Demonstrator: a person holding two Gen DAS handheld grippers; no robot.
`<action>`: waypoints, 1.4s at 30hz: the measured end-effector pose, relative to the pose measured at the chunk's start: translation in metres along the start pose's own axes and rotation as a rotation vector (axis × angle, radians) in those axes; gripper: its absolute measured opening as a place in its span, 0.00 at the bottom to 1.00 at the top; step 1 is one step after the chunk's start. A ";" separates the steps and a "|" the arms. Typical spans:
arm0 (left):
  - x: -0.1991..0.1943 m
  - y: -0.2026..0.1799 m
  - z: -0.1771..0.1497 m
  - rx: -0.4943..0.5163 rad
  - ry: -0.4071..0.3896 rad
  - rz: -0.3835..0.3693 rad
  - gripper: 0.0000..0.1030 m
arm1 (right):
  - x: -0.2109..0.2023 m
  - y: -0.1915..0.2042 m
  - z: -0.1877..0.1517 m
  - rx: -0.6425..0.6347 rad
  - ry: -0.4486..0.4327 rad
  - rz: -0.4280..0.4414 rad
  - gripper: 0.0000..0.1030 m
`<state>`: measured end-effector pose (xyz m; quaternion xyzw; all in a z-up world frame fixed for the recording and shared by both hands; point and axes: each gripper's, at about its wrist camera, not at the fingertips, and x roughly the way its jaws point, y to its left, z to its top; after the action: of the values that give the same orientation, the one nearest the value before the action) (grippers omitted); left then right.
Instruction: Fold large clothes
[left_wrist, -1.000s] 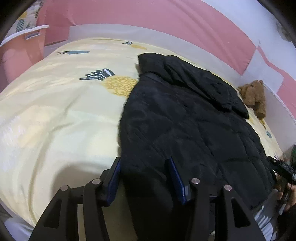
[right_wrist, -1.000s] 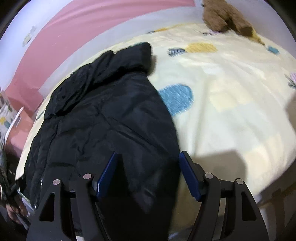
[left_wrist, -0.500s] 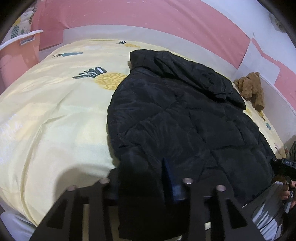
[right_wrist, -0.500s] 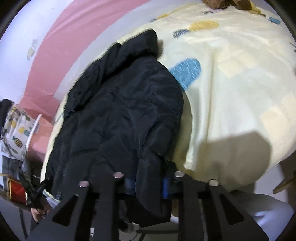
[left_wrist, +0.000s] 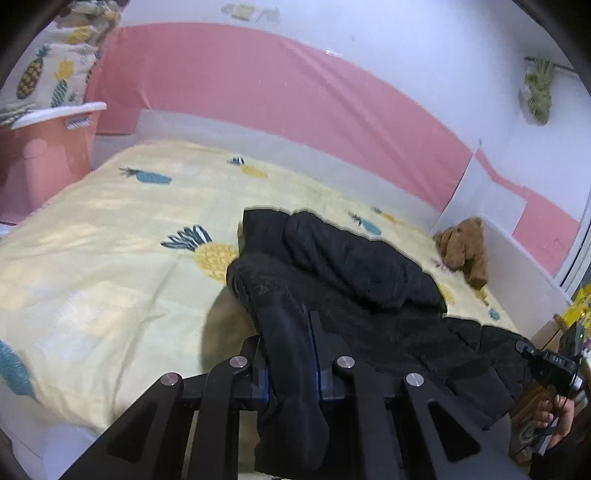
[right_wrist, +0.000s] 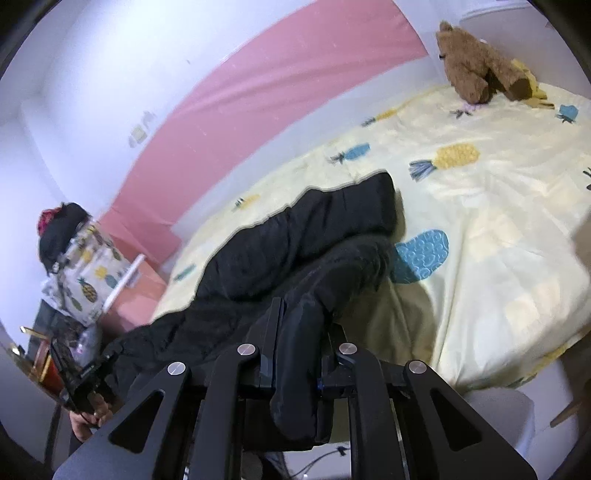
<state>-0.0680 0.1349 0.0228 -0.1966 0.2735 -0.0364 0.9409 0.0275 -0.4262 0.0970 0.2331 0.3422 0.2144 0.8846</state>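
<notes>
Both tongs are clamped on the near hem of the black jacket (left_wrist: 343, 258): the left tongs (left_wrist: 290, 354) pinch one corner, the right tongs (right_wrist: 295, 332) the other. The hem is raised off the bed (left_wrist: 110, 258) while the collar end lies on the pineapple-print sheet. A teddy bear (right_wrist: 469, 66) sits at the bed's far corner.

One black puffer jacket (left_wrist: 354, 280) lies on one bed with a yellow pineapple-print sheet (left_wrist: 110, 258). One brown teddy bear (left_wrist: 465, 247) sits at the far right corner. Two grippers hold the jacket's near hem: the left gripper (left_wrist: 290, 354) and the right gripper (right_wrist: 299, 343). One pineapple-print pillow (right_wrist: 88, 277) sits far left.
</notes>
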 end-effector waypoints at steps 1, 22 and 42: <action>-0.006 0.000 0.001 -0.001 -0.008 -0.002 0.15 | -0.004 0.002 0.001 0.004 -0.014 0.008 0.12; 0.086 -0.014 0.124 -0.011 -0.093 0.031 0.15 | 0.096 0.011 0.133 -0.006 -0.077 -0.066 0.13; 0.316 0.032 0.125 -0.062 0.136 0.152 0.19 | 0.279 -0.070 0.149 0.116 0.182 -0.199 0.19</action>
<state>0.2652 0.1530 -0.0511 -0.2012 0.3519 0.0302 0.9136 0.3360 -0.3712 0.0142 0.2283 0.4543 0.1255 0.8519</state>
